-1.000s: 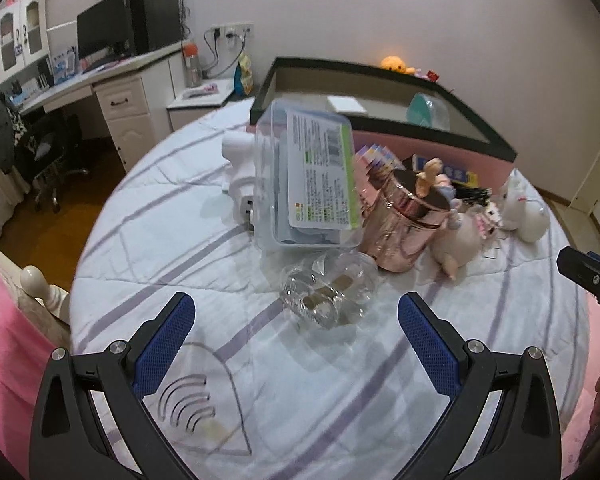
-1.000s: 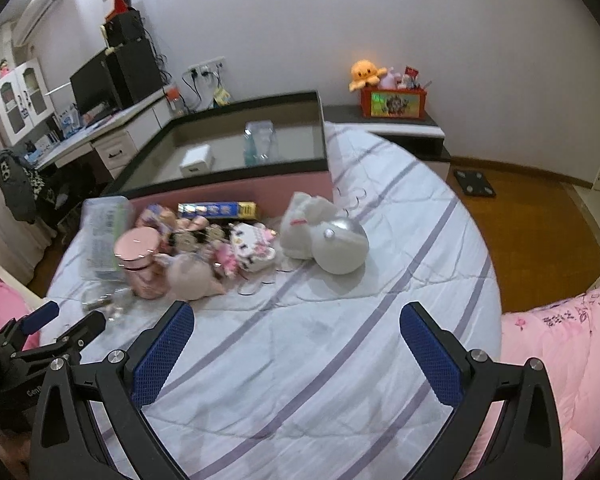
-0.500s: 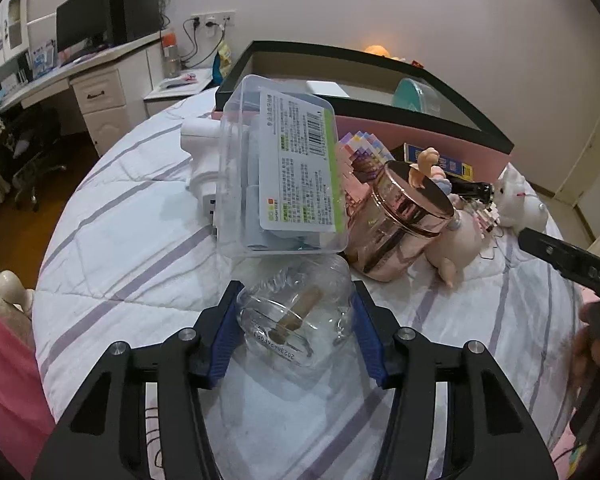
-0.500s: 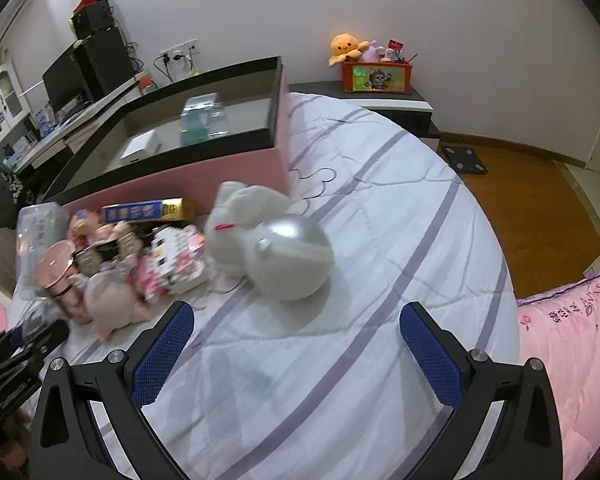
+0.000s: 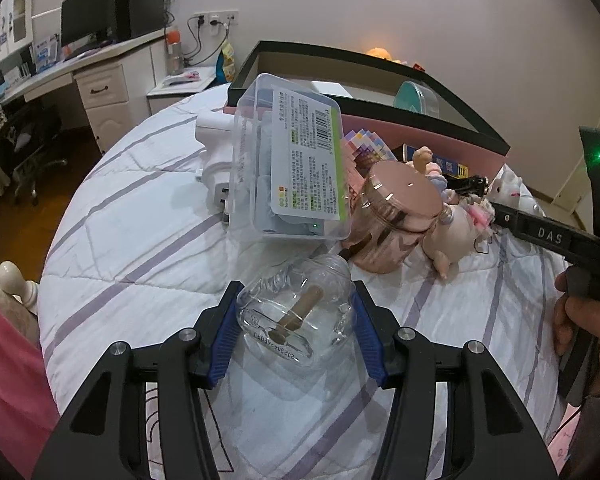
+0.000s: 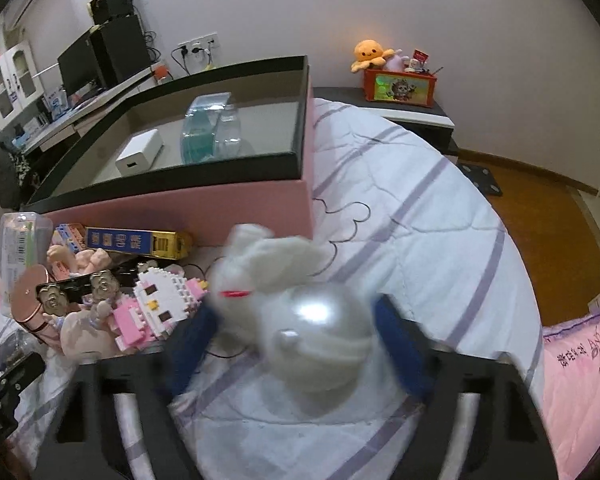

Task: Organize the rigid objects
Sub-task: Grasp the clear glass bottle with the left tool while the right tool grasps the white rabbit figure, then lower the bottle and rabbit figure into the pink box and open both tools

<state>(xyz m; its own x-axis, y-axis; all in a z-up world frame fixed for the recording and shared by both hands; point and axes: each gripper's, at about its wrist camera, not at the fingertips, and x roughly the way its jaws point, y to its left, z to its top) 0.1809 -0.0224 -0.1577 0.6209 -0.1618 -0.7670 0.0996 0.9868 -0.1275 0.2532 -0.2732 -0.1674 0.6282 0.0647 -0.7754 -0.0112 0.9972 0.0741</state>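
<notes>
Left gripper (image 5: 296,322) is clamped on the clear jar (image 5: 298,316), blue pads touching both sides, jar lying on the striped quilt (image 5: 140,248) just in front of the copper tin (image 5: 394,220). Right gripper (image 6: 296,344) straddles the pearl-grey ball (image 6: 320,340) beside the white plush (image 6: 268,264) (frame blurred, can't tell whether the pads touch).

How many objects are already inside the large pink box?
2: a white rectangular block toward the left of the pink box, and a clear teal container near its middle. Others may be hidden behind the front wall.
</notes>
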